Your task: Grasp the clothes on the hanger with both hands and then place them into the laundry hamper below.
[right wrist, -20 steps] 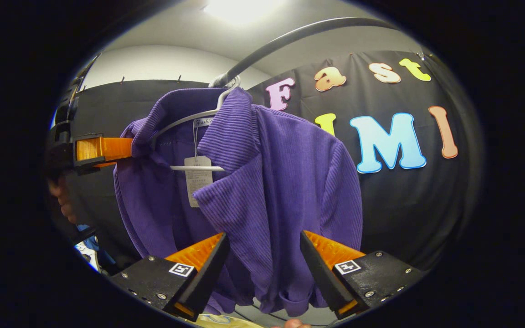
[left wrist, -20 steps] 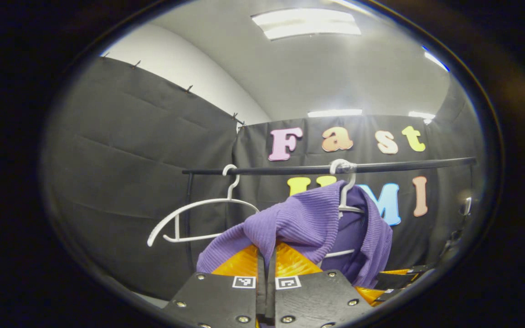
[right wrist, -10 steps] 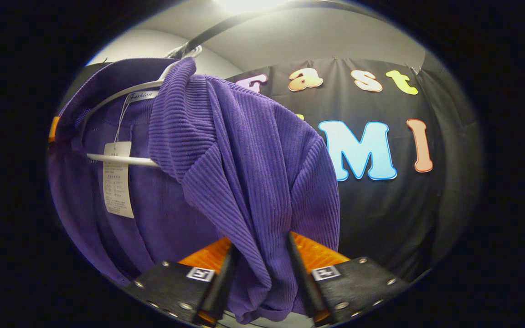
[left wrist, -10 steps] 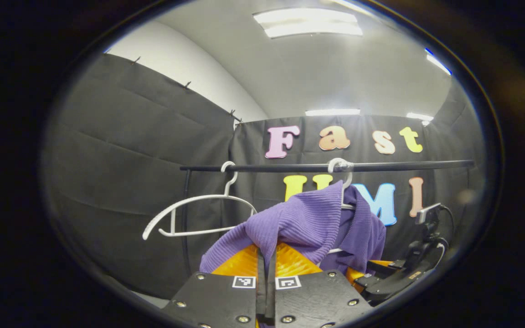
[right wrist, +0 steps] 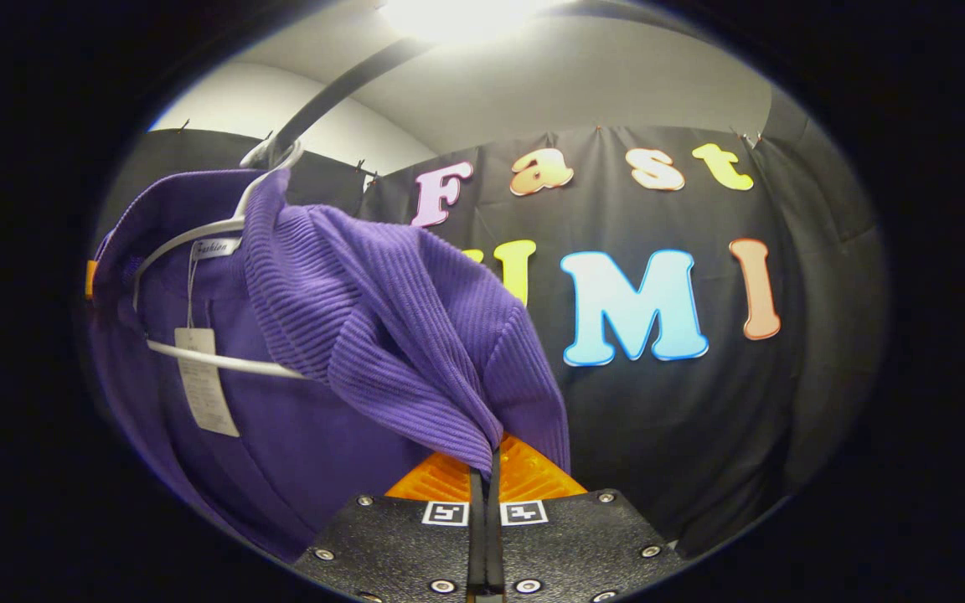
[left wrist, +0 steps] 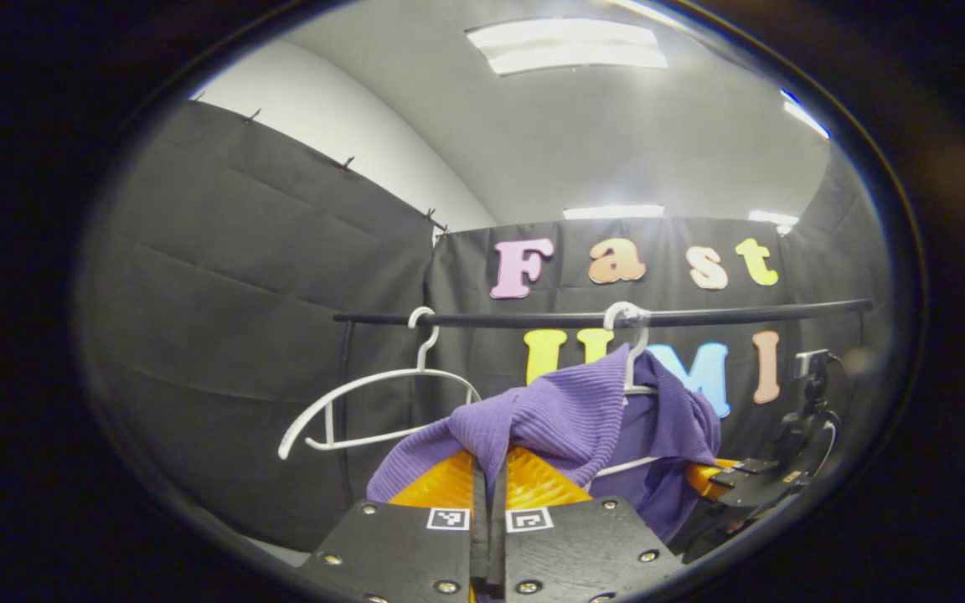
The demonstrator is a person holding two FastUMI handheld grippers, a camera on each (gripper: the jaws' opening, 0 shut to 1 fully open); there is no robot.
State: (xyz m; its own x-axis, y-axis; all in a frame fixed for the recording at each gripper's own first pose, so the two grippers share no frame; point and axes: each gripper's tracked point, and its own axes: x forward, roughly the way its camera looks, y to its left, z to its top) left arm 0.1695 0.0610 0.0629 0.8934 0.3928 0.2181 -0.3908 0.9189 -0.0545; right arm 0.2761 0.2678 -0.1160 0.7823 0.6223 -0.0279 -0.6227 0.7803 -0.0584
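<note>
Purple garment (right wrist: 382, 301) I pinch with both left gripper (left wrist: 489, 469) and right gripper (right wrist: 484, 465); left gripper view adds a bare hanger (left wrist: 365, 402), right gripper view its tag (right wrist: 204, 381).

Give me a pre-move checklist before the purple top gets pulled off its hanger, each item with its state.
1. Left gripper shut on the purple top: ok.
2. Right gripper shut on the top's other shoulder: ok.
3. Top off its hanger: not ok, it hangs there.
4. Hanger hook on the rail: ok.
5. Empty hanger apart from the top: ok.
6. Hamper below, ready: cannot tell.
</note>
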